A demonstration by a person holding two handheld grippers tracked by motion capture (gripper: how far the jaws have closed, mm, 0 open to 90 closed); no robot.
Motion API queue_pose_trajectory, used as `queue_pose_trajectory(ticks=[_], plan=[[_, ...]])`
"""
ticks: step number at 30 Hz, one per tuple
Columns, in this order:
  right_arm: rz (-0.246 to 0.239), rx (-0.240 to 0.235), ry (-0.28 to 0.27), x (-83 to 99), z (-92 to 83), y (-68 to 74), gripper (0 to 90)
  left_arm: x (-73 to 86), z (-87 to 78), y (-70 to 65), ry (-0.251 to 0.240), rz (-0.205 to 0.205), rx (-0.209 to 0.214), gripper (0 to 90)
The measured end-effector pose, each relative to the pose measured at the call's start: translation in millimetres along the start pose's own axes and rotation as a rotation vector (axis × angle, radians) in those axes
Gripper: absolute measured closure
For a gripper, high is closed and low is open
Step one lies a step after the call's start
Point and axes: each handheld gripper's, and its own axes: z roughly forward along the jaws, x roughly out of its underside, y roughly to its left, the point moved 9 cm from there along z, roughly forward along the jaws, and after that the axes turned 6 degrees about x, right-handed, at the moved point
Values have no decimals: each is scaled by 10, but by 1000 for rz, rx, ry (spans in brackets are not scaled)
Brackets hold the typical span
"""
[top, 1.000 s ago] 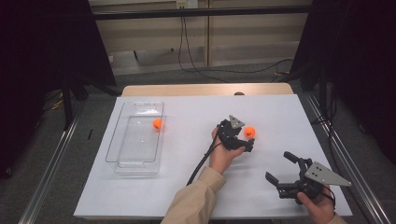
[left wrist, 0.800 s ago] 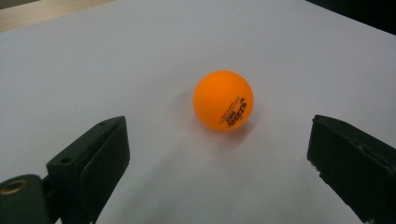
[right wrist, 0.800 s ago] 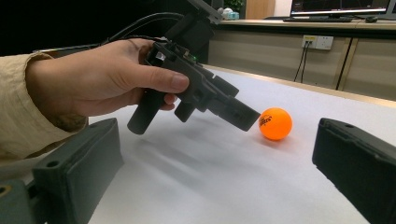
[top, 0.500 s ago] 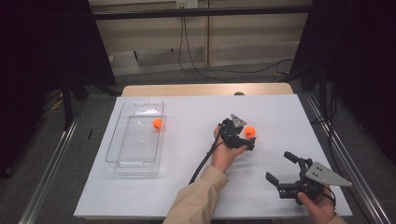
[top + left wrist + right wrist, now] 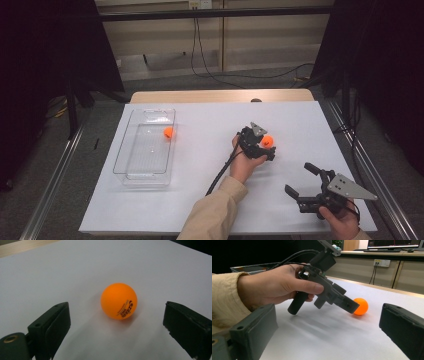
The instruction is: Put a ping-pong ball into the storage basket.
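Ball (image 5: 119, 300) between wide-apart left fingers (image 5: 52, 327) untouched, brand print readable up close, right fingers (image 5: 252, 332) spread empty.

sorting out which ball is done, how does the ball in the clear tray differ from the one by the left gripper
The ball in the tray lies inside the clear plastic tray, at its far end; the ball by the left gripper sits on the bare white table. The first has no gripper near; the second lies between the left gripper's open jaws, untouched. Both are orange balls of similar size.

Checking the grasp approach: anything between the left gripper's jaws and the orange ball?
Nothing visible. The orange ball sits on the white table just ahead of the left gripper, between its open jaws, with bare surface on both sides and neither jaw touching it.
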Motion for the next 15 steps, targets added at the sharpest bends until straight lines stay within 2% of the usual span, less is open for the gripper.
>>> queue_pose_trajectory(ticks=[8,11,13,15], plan=[[5,2,-1,-2,-4,-7,11,-2,41,24,-2,3,-6,112],[5,2,-3,-5,-5,-5,12,0,55,31,6,30,-8,146],[6,3,-2,-3,-7,-8,12,-5,70,22,0,15,-3,148],[6,2,-2,-3,-8,-9,12,-13,74,24,2,27,-2,165]])
